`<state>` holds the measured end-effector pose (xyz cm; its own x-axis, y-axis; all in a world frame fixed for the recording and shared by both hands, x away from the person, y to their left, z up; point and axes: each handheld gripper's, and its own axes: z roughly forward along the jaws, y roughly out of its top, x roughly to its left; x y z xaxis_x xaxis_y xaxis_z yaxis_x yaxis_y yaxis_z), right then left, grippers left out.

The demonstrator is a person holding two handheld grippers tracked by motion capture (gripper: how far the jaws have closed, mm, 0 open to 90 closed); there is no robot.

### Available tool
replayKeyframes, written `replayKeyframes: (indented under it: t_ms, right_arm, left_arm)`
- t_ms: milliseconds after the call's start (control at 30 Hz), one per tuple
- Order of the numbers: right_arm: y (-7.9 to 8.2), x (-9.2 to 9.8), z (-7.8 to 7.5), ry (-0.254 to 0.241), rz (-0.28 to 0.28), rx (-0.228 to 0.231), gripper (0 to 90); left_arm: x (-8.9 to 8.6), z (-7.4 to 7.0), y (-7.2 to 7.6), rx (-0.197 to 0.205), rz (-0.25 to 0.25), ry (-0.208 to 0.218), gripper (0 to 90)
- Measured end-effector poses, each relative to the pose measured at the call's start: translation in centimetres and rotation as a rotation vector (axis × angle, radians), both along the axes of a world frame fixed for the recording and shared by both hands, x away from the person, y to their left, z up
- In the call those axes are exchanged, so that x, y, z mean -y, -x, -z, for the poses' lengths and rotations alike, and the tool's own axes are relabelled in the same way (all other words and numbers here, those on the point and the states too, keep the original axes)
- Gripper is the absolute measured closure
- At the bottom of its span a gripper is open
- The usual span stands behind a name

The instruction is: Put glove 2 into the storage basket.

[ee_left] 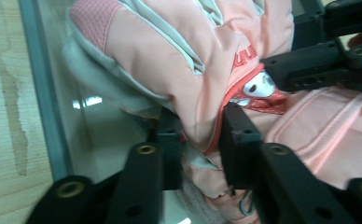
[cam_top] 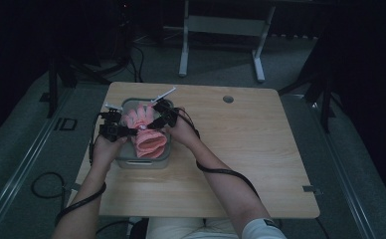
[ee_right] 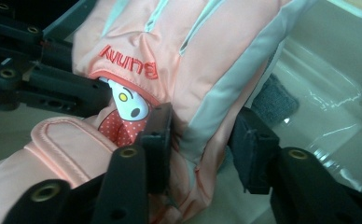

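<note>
- The glove [cam_top: 142,130] is pink with pale grey side panels; it lies in a grey bin [cam_top: 125,162] at the table's [cam_top: 260,164] 9 o'clock side in the high view.
- In that view its fingers point toward 12 o'clock and its open cuff toward 6 o'clock, resting over the bin's middle.
- The left gripper [cam_top: 133,131] comes in from 9 o'clock of the glove, the right gripper [cam_top: 151,125] from 2 o'clock; both tips meet it near the wrist band.
- In the left gripper view the left gripper [ee_left: 200,135] has a fold of the glove's [ee_left: 170,56] edge between its two pads, which touch the cloth on either side: it pinches the glove. The bin's wall [ee_left: 44,93] runs at 9 o'clock.
- In the right gripper view the right gripper [ee_right: 205,140] straddles the glove's [ee_right: 179,42] grey side panel. The pad at 9 o'clock presses on the cloth; the pad at 3 o'clock stands beside it, and I cannot tell whether it touches.
- The glove carries the word "Bunny" in red stitching and a small white rabbit badge [ee_right: 128,103] below it, just at 10 o'clock of the right gripper's tips.
- A dark grey knitted piece [ee_right: 274,100] lies under the glove at 2 o'clock, against the bin's floor.
</note>
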<state>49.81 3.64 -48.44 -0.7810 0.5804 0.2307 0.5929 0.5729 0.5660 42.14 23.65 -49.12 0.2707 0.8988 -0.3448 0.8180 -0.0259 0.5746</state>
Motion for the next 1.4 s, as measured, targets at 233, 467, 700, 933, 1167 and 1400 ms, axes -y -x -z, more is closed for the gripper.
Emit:
replayKeyframes:
  t_ms: [233, 467, 700, 933, 1167, 1400]
  right_arm:
    - [-0.3, 0.7, -1.1, -0.055, 0.021, -0.018, 51.3]
    - [0.1, 0.6, -2.0, -0.070, 0.014, 0.003, 49.6]
    - [0.3, 0.9, -2.8, -0.080, 0.007, 0.015, 49.7]
    - [0.6, 1.6, -4.1, -0.103, -0.010, 0.034, 48.0]
    - [1.2, 3.1, -5.2, -0.126, -0.016, 0.064, 44.5]
    - [2.4, 4.5, -6.0, -0.134, -0.061, 0.089, 37.6]
  left_arm:
    - [-0.3, -1.0, 0.3, 0.048, -0.015, -0.033, 45.3]
    - [-0.9, -1.3, 0.6, 0.108, -0.048, 0.017, 38.2]
    - [-0.7, -2.7, 1.2, 0.157, -0.037, 0.013, 38.3]
    - [0.2, -3.8, 1.9, 0.186, -0.008, -0.034, 38.3]
    - [1.6, -5.1, 2.9, 0.214, 0.032, -0.037, 38.3]
    - [2.8, -6.1, 4.1, 0.231, 0.106, -0.002, 26.3]
